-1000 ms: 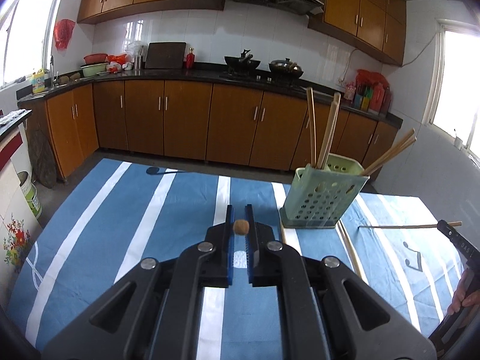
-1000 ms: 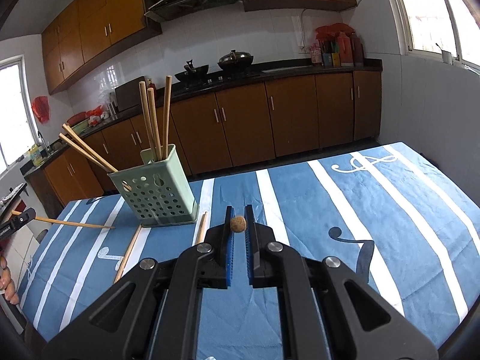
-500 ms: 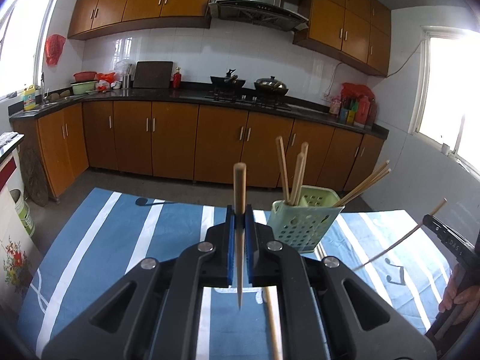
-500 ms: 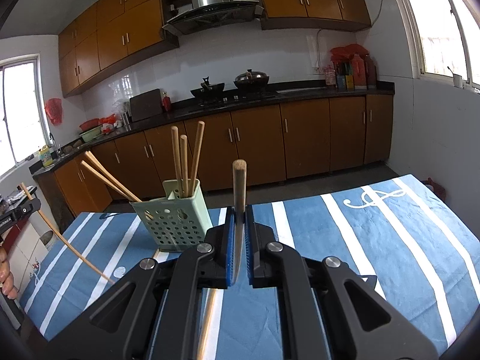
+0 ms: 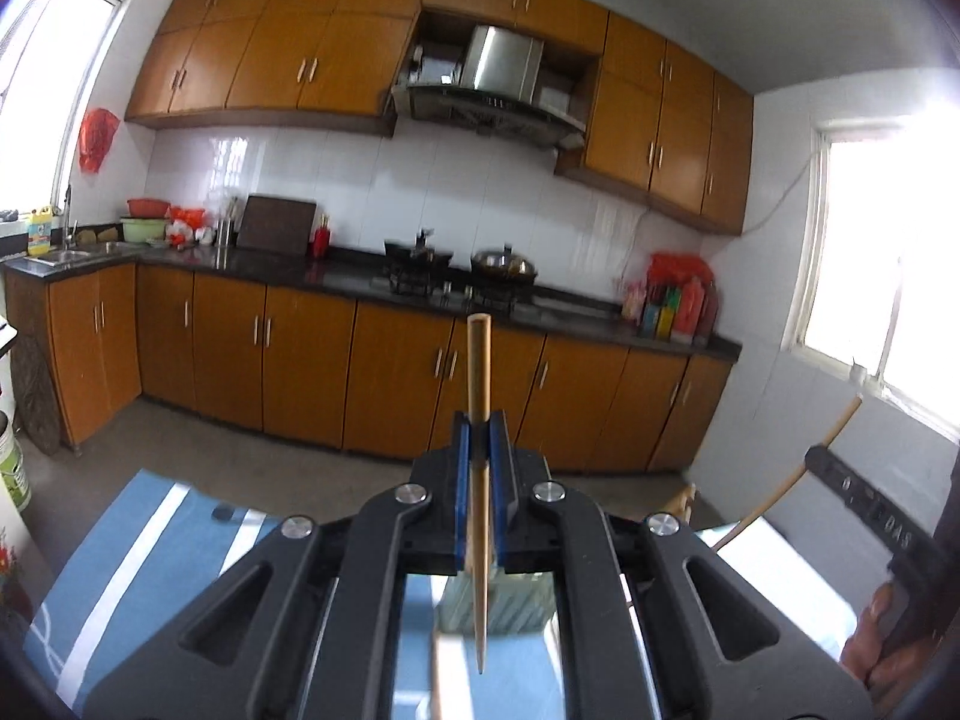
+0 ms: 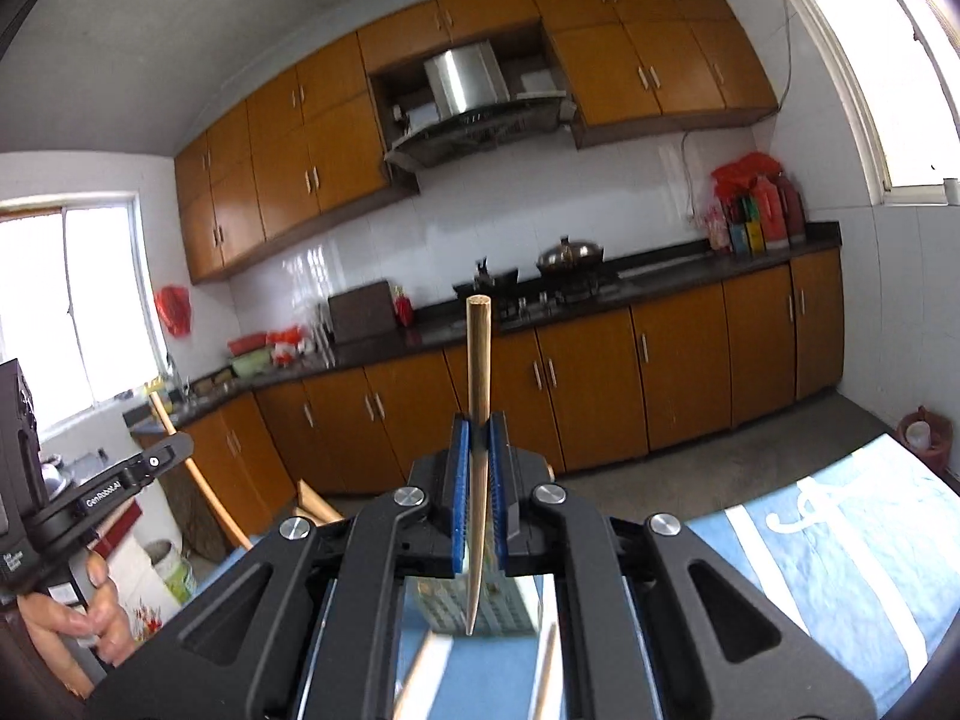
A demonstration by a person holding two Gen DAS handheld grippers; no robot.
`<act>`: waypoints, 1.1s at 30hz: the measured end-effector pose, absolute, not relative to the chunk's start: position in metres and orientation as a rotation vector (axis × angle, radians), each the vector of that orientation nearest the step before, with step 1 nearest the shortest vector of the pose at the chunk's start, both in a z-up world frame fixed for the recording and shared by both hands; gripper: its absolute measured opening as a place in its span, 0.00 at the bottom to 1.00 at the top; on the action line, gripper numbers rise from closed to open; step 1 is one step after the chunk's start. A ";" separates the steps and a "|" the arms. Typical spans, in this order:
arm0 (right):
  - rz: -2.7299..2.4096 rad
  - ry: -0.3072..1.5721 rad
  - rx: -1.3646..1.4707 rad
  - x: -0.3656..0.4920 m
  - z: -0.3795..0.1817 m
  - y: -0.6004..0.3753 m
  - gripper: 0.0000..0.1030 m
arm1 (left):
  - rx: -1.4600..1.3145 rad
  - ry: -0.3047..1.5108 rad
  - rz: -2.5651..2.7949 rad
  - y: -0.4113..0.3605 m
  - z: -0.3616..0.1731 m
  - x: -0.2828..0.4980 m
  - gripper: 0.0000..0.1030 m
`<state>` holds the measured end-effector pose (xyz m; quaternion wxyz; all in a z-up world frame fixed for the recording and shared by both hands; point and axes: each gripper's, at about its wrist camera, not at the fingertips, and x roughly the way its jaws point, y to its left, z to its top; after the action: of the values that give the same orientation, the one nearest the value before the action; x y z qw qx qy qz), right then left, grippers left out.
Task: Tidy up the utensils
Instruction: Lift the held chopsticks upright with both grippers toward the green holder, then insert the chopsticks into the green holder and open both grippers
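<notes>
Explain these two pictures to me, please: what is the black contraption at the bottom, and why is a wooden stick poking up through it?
There is no robot here. A person holds a hand-operated clamp in each hand, and each clamp carries a wide-angle camera that looks forward along its two fingers. So each picture is taken from one clamp.

In the left view, the left gripper is shut on a chopstick, blunt end up and point down. The right gripper pinches its own chopstick the same way. Each view also shows the other clamp at its edge.

Below is a table with a blue and white striped cloth. Between the clamp's arms you glimpse the green utensil basket, blurred, and loose chopsticks lying near it. Behind is an ordinary kitchen.
</notes>
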<state>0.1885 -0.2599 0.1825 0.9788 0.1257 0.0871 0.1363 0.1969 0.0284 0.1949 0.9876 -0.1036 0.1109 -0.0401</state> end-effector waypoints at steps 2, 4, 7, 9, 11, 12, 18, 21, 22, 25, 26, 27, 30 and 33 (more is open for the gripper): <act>0.257 0.151 0.265 0.197 0.187 -0.258 0.07 | -0.214 0.188 -0.070 0.022 0.205 0.207 0.07; 0.235 0.133 0.272 0.209 0.190 -0.256 0.07 | -0.220 0.156 -0.059 0.017 0.212 0.217 0.07; 0.216 0.119 0.281 0.221 0.191 -0.254 0.07 | -0.214 0.101 -0.030 0.008 0.222 0.233 0.07; 0.208 0.118 0.277 0.231 0.187 -0.251 0.07 | -0.212 0.076 -0.016 0.004 0.224 0.242 0.07; 0.202 0.127 0.266 0.243 0.181 -0.246 0.07 | -0.210 0.057 -0.003 0.001 0.221 0.256 0.07; 0.200 0.136 0.258 0.249 0.177 -0.243 0.07 | -0.211 0.057 0.002 -0.001 0.217 0.265 0.07; 0.195 0.210 0.223 0.270 0.150 -0.232 0.07 | -0.239 0.128 0.000 -0.004 0.183 0.301 0.07; 0.197 0.244 0.222 0.275 0.140 -0.230 0.07 | -0.239 0.165 0.008 -0.001 0.165 0.308 0.07; 0.199 0.258 0.224 0.276 0.136 -0.231 0.07 | -0.244 0.182 0.008 0.000 0.158 0.310 0.07; 0.200 0.282 0.220 0.276 0.130 -0.229 0.07 | -0.249 0.225 0.014 0.006 0.144 0.314 0.07; 0.201 0.288 0.225 0.278 0.129 -0.230 0.08 | -0.250 0.234 0.012 0.007 0.141 0.315 0.07; 0.205 0.294 0.232 0.278 0.128 -0.231 0.08 | -0.250 0.242 0.010 0.008 0.140 0.315 0.08; 0.203 0.309 0.243 0.280 0.131 -0.234 0.08 | -0.244 0.247 0.009 0.012 0.142 0.311 0.14; 0.192 0.304 0.243 0.273 0.135 -0.237 0.09 | -0.243 0.243 0.008 0.017 0.149 0.303 0.19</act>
<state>0.2734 -0.2369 0.1353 0.9765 0.1206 0.1507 0.0954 0.3033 0.0167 0.1487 0.9852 -0.1210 0.1210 0.0039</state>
